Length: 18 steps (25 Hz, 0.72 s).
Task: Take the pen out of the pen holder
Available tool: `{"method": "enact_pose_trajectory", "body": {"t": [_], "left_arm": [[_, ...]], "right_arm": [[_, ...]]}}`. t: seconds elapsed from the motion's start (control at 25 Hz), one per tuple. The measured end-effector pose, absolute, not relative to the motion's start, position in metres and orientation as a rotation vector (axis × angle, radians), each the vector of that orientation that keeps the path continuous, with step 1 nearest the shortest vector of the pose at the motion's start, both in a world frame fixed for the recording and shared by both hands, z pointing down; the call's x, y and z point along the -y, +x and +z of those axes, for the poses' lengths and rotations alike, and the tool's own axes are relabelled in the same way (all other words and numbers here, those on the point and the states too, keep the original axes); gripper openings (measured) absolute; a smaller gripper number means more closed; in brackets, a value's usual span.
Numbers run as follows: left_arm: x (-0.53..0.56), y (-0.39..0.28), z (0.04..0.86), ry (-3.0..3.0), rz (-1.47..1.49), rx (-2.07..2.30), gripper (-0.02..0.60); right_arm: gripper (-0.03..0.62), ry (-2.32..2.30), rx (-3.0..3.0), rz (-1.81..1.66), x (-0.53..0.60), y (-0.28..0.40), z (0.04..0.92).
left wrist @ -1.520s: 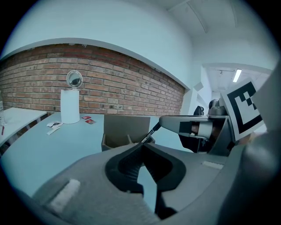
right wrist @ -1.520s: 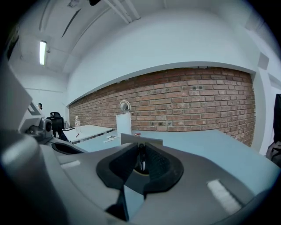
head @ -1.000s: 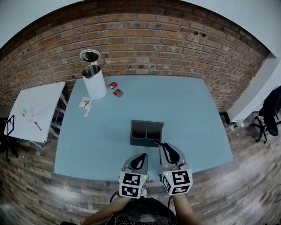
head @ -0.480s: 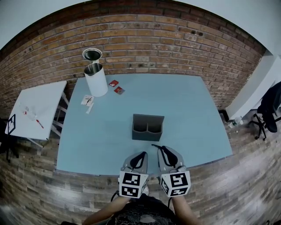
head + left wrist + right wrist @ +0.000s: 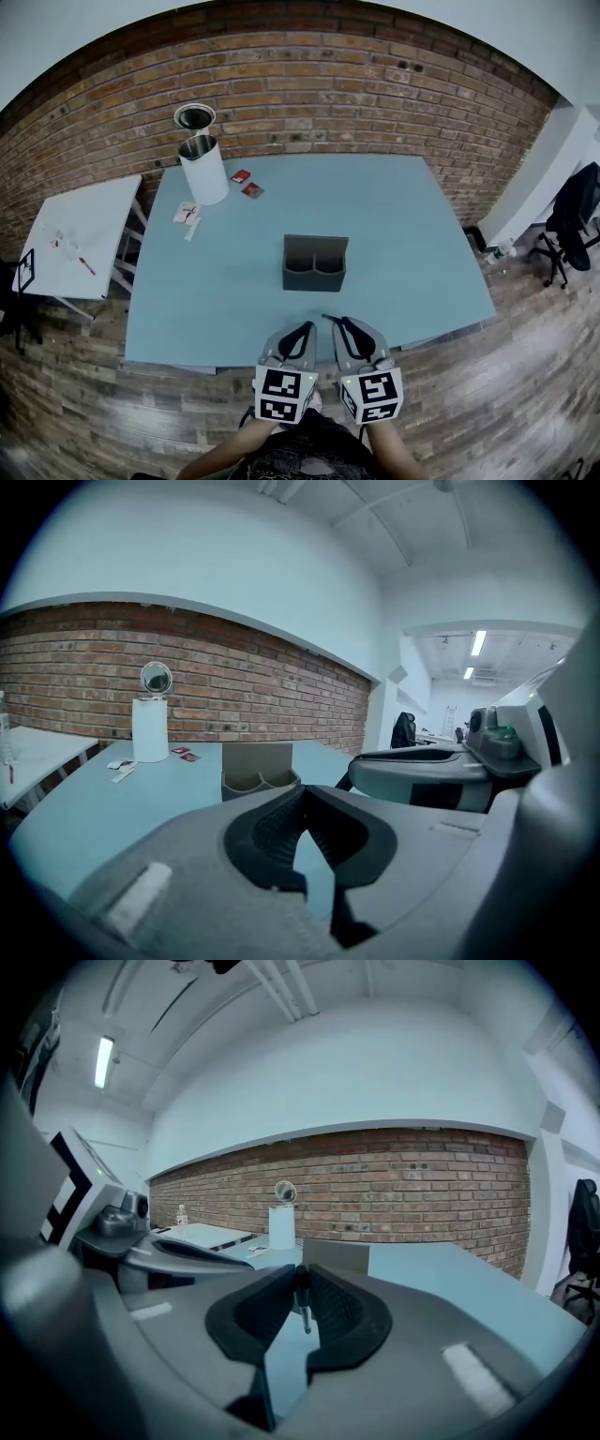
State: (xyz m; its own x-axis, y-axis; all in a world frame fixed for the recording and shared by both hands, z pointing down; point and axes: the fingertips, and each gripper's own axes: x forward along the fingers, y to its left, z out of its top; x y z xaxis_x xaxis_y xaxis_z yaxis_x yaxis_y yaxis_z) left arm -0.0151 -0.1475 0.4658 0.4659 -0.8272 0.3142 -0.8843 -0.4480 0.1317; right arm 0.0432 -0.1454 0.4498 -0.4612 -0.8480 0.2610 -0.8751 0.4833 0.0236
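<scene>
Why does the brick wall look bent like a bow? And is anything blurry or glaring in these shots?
Head view: the wide lens bows the brick wall and the table edges; light is even, shadows soft. Left gripper view: dark round border, ceiling lights blown out white. Right gripper view: same dark border, pen fairly sharp.

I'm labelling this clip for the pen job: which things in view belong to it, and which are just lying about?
Job: pen, clamped in the right gripper; pen holder.

Lying about: white cylinder; red packets; paper slips; side table.
</scene>
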Motion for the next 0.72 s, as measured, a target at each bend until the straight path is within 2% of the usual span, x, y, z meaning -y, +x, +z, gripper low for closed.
{"method": "enact_pose_trajectory", "body": {"t": [0.72], "left_arm": [[0.109,-0.014,0.462,2.473,0.300,1.441,0.003]], "right_arm": [[0.049,1.477,2.480,0.158,0.104,0.039,0.450]]}}
